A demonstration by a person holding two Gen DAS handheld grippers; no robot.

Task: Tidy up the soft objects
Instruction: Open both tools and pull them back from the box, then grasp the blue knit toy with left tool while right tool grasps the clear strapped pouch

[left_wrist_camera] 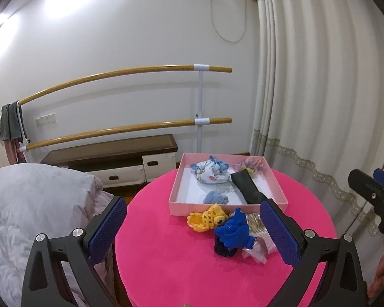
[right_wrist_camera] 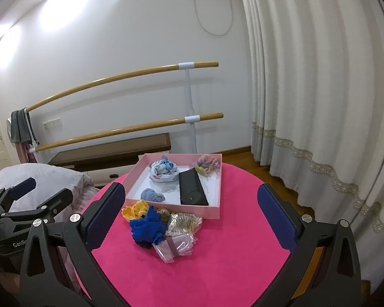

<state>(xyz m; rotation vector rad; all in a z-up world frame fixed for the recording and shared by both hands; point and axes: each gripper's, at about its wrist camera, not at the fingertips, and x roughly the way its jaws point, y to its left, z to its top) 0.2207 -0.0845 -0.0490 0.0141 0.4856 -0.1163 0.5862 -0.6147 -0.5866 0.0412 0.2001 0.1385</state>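
Both claws are up off the pink round table [right_wrist_camera: 217, 268] and both are spread wide, nothing between the pads. In the left wrist view the left gripper [left_wrist_camera: 192, 227] frames the loose pile low and centre-right of the frame; in the right wrist view the right gripper [right_wrist_camera: 189, 217] frames the same pile at centre, a touch left.

Here's the pile: a blue knit piece [right_wrist_camera: 147, 225] on top, a yellow crochet piece [right_wrist_camera: 135, 209] touching it on the upper left, a small olive rosette [right_wrist_camera: 163, 213] tucked at its upper right, then the clear plastic packets [right_wrist_camera: 176, 245] spilling toward the bottom of the frame. All of it sits just in front of the near wall of the pink box [right_wrist_camera: 212, 211]. Inside the box I can already see a pale printed bundle [right_wrist_camera: 163, 171], a small blue-grey wad [right_wrist_camera: 152, 195], a pastel ruffled piece [right_wrist_camera: 207, 165] and a black flat case [right_wrist_camera: 192, 186].

The relation that matters, as I judge it: the blue piece lies dead ahead and below both claws, with the box directly beyond it, up-frame. From my left claw it sits right of centre, close by the right pad [left_wrist_camera: 279, 232]; from my right claw it's nearer the left pad [right_wrist_camera: 105, 217]. So it lies between the two claws, and neither is clearly nearer. Its bulk runs roughly top-to-bottom in frame, so a straight drop should span it across its narrow width.
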